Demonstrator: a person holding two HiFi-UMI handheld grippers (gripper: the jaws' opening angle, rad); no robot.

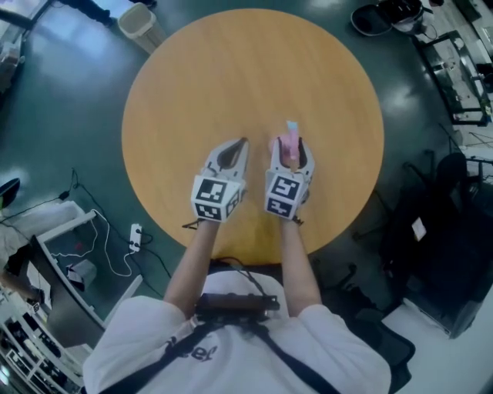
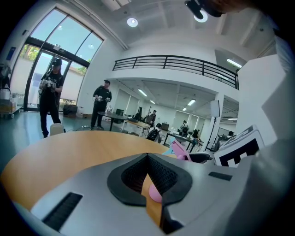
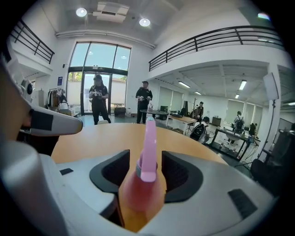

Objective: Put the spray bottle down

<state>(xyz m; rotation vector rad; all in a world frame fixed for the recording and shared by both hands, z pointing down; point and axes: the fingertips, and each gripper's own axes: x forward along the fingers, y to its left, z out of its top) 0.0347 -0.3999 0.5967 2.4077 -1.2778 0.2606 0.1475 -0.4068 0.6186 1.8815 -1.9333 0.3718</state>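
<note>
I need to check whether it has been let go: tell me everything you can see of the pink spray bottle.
The spray bottle has a translucent pink, plastic-looking body, a pale collar and a pink spray head. It stands upright on the round wooden table, between the jaws of the right hand-held gripper, which stand apart with a gap on each side; nothing seems to press on it.

A round wooden table (image 1: 231,69) fills the middle of a dark green floor (image 1: 69,115). A pale waste bin (image 1: 139,21) stands off its far-left edge (near, not touching). Two people (image 3: 98,103) stand by tall glass doors (image 3: 99,60), possibly holding devices.
</note>
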